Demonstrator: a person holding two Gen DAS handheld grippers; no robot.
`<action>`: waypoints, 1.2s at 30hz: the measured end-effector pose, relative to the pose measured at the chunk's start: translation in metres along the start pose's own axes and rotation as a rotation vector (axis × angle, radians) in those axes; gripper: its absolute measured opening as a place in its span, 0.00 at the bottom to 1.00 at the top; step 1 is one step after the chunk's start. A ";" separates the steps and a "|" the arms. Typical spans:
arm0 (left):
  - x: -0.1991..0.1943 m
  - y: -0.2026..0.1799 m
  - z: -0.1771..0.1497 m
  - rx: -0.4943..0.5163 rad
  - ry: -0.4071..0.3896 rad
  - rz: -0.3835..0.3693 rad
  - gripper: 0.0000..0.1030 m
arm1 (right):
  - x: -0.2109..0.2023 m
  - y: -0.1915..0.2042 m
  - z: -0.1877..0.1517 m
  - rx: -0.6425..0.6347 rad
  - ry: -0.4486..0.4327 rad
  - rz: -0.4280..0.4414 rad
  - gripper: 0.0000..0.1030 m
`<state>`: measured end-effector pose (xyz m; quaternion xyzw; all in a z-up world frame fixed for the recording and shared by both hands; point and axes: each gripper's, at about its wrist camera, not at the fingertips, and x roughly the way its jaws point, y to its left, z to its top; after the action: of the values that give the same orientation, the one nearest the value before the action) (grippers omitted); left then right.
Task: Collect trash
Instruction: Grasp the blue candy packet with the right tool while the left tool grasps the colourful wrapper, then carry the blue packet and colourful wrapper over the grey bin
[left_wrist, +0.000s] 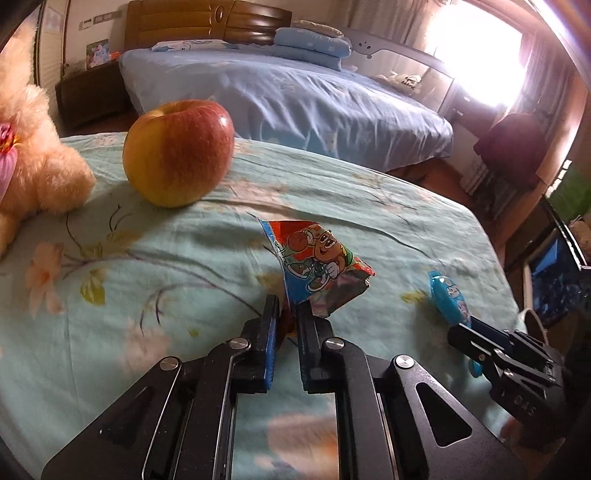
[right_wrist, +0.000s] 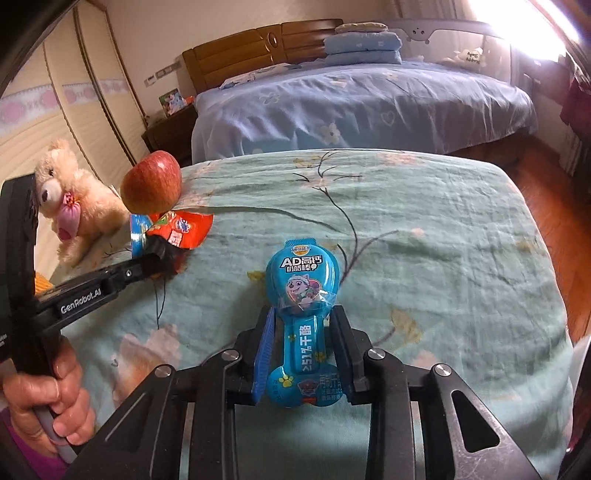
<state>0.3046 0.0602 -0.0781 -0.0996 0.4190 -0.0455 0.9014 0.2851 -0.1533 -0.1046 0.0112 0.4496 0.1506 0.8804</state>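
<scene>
**Ana:** Left wrist view first: the left hand-held gripper (left_wrist: 286, 314) has its jaws nearly together, pinching the lower edge of the cartoon snack wrapper (left_wrist: 317, 264). That wrapper stands up off the floral bedspread (left_wrist: 147, 251), in front of the apple (left_wrist: 179, 153) and to the right of the plush bear (left_wrist: 33, 162).

**Ben:** And the other side?

**Ana:** In the right wrist view the right hand-held gripper (right_wrist: 303, 325) is part-way open, with the narrow neck of the blue cheese-stick packet (right_wrist: 302, 295) lying between its fingers. The round head of the packet pokes out past the tips. I can't tell whether the pads are actually pressing on it or just bracketing it.

**Ben:** How would you expect these two to behave?

**Ana:** The wrapper looks like thin crinkly foil, so very light, floppy and a bit slick. An edge pinch should hold, though I'd guess it could slide out if swung fast. The packet seems a stiffer moulded shell, also light. Its waist is the sensible place to grip, since the wider ends would stop it slipping through.

**Ben:** Anything to avoid?

**Ana:** The apple and bear aren't trash, I'd say; both sit well apart from the blue packet, but the apple is close behind the wrapper.
</scene>
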 end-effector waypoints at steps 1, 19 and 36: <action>-0.003 -0.003 -0.002 0.001 -0.001 -0.006 0.08 | -0.002 -0.001 -0.001 0.003 -0.002 0.000 0.30; -0.041 -0.090 -0.062 0.091 0.035 -0.152 0.08 | -0.077 -0.049 -0.045 0.104 -0.079 -0.029 0.30; -0.053 -0.157 -0.092 0.195 0.066 -0.227 0.08 | -0.128 -0.103 -0.085 0.218 -0.135 -0.091 0.30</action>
<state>0.1998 -0.0972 -0.0622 -0.0566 0.4282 -0.1910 0.8814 0.1737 -0.2963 -0.0704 0.0962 0.4033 0.0595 0.9081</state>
